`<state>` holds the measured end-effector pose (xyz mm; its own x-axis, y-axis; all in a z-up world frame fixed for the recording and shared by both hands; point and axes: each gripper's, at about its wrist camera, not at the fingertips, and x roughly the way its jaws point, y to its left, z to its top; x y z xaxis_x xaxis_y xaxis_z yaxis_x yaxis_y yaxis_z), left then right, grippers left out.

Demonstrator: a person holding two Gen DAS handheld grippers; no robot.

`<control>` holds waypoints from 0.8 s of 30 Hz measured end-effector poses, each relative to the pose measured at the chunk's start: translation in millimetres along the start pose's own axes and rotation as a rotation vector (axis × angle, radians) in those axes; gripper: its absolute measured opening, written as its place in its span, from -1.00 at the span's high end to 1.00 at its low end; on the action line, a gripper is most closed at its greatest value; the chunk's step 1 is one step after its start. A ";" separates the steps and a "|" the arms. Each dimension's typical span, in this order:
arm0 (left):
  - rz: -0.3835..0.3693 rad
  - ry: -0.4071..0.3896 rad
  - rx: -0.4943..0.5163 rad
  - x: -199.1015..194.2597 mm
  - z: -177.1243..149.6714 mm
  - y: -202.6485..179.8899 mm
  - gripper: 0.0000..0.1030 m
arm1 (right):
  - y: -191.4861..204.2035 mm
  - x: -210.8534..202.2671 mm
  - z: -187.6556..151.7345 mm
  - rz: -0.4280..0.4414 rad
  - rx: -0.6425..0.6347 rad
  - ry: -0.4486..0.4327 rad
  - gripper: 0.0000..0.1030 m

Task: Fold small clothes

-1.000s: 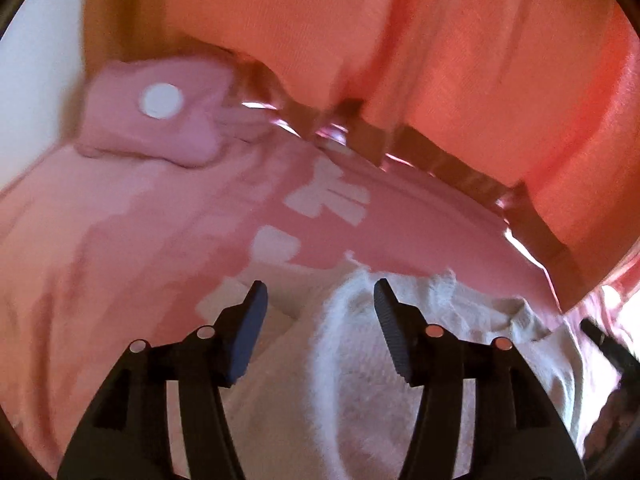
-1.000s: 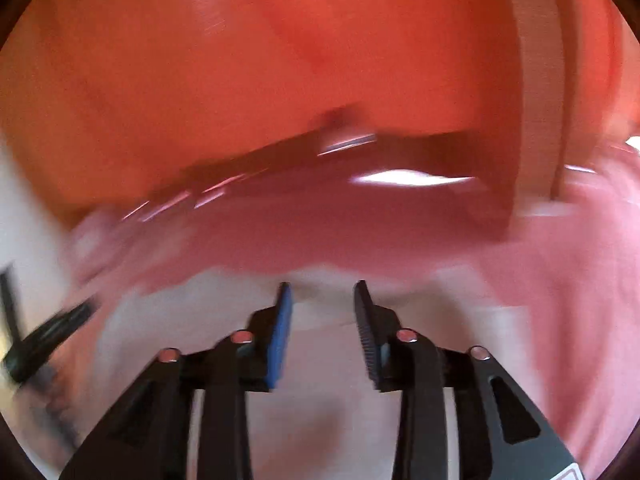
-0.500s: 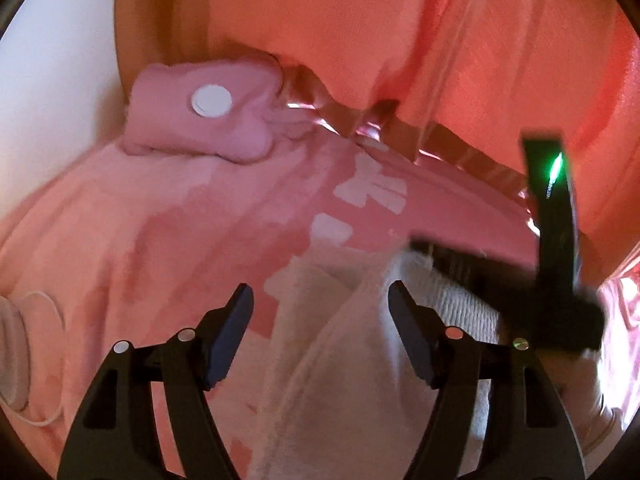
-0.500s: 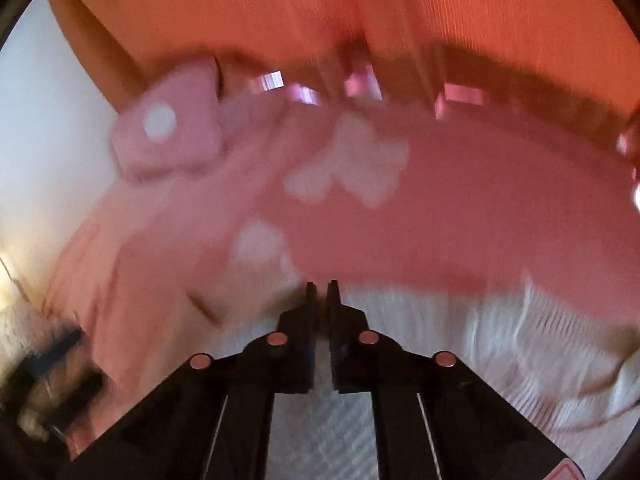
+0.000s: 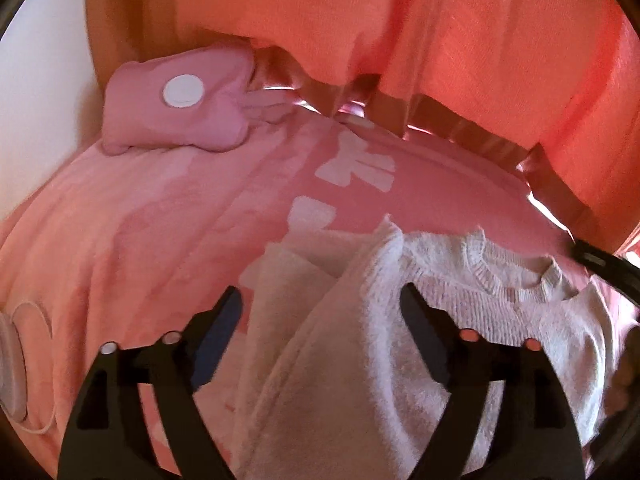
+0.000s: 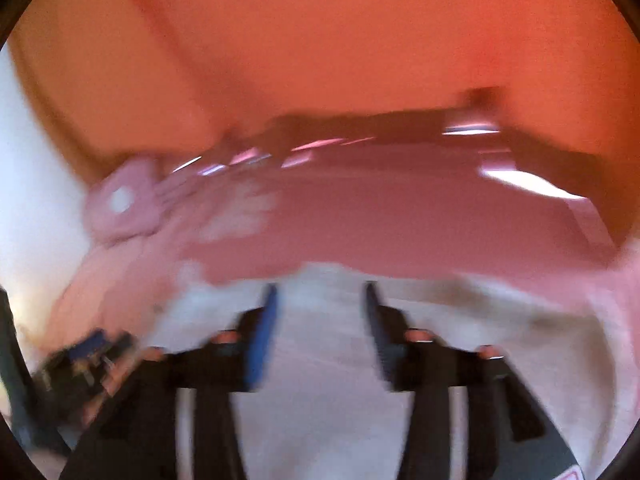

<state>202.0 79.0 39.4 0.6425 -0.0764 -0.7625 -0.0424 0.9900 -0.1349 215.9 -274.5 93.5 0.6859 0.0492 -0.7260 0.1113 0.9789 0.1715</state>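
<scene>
A small white knitted sweater (image 5: 460, 320) lies on the pink bedspread (image 5: 160, 220), one side folded over toward the middle, its neckline at the right. My left gripper (image 5: 320, 312) is open and empty just above the folded part. In the blurred right wrist view my right gripper (image 6: 318, 300) is open and empty over the white sweater (image 6: 320, 400). A bit of the right gripper (image 5: 600, 268) shows at the right edge of the left wrist view.
A pink plush cushion with a white dot (image 5: 176, 116) lies at the far left of the bed. Orange curtains (image 5: 440, 20) hang behind the bed. A white cable and round device (image 5: 12, 360) lie at the left edge. A white wall (image 5: 40, 60) stands at the left.
My right gripper was shut on the sweater's edge half a second ago, carried it over, and is now open and pulled back right. My left gripper stayed open, shifting slightly.
</scene>
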 end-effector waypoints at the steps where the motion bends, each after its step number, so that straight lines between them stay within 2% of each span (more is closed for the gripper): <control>1: 0.001 0.011 0.007 4.5 0.9 -4.3 -0.69 | -35.1 -16.9 -9.7 -0.102 0.032 -0.038 -0.11; 3: -0.019 0.027 -0.001 15.3 3.3 -9.1 -0.72 | -84.0 -29.8 -23.9 -0.209 0.096 -0.044 -0.19; 4: -0.034 0.037 -0.008 20.9 4.2 -10.3 -0.72 | -107.0 -30.5 -29.0 -0.229 0.138 -0.023 -0.19; 6: -0.066 0.063 -0.026 33.7 4.6 -12.5 -0.72 | -144.1 -21.5 -34.7 -0.201 0.219 0.034 -0.20; 8: -0.081 0.089 -0.048 47.5 2.9 -12.9 -0.67 | -155.3 -4.1 -38.2 -0.125 0.234 0.076 -0.19; 9: -0.085 0.097 -0.054 53.5 1.6 -13.4 -0.58 | -155.0 5.1 -38.3 -0.117 0.225 0.095 -0.19; 10: -0.087 0.101 -0.054 56.2 1.0 -14.1 -0.34 | -150.4 14.2 -39.5 -0.117 0.207 0.114 -0.19; 11: -0.080 0.104 -0.047 58.5 0.6 -15.7 -0.19 | -144.4 22.5 -38.6 -0.119 0.183 0.127 -0.19; 12: -0.073 0.097 -0.043 58.9 0.7 -16.9 -0.11 | -139.8 29.2 -39.2 -0.128 0.156 0.126 -0.18; 13: -0.072 0.087 -0.030 58.8 0.5 -19.2 0.17 | -137.0 36.0 -38.6 -0.142 0.140 0.122 -0.12; 14: -0.073 0.086 -0.018 58.9 0.3 -21.2 0.42 | -133.5 42.8 -37.2 -0.152 0.130 0.121 0.20; 15: -0.091 0.077 -0.008 56.7 0.5 -23.5 0.56 | -130.2 47.8 -34.2 -0.141 0.130 0.122 0.70; 16: -0.095 0.065 -0.005 53.9 1.3 -24.2 0.80 | -129.5 47.4 -32.1 -0.132 0.135 0.113 0.76; 17: -0.100 0.034 0.004 45.3 3.5 -25.9 0.83 | -125.3 40.6 -29.7 -0.126 0.135 0.091 0.81; 18: -0.116 0.006 0.008 37.0 6.2 -25.8 0.83 | -119.3 21.6 -22.3 -0.076 0.132 0.032 0.82; 20: -0.220 -0.106 -0.033 -1.0 18.2 -21.3 0.85 | -114.9 -20.1 -8.9 0.060 0.153 -0.093 0.83; 22: -0.275 -0.187 -0.065 -28.5 27.8 -16.5 0.85 | -119.8 -62.2 -0.9 0.170 0.194 -0.215 0.83; 23: -0.276 -0.220 -0.077 -37.8 31.8 -13.7 0.85 | -128.2 -79.3 -0.5 0.188 0.233 -0.274 0.83; 24: -0.266 -0.231 -0.082 -38.8 34.2 -11.8 0.85 | -132.9 -79.1 0.0 0.169 0.249 -0.286 0.83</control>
<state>203.7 74.3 92.2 0.7947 -0.2918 -0.5322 0.0940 0.9255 -0.3670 146.8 -408.5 128.2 0.8777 0.1138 -0.4654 0.1261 0.8822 0.4537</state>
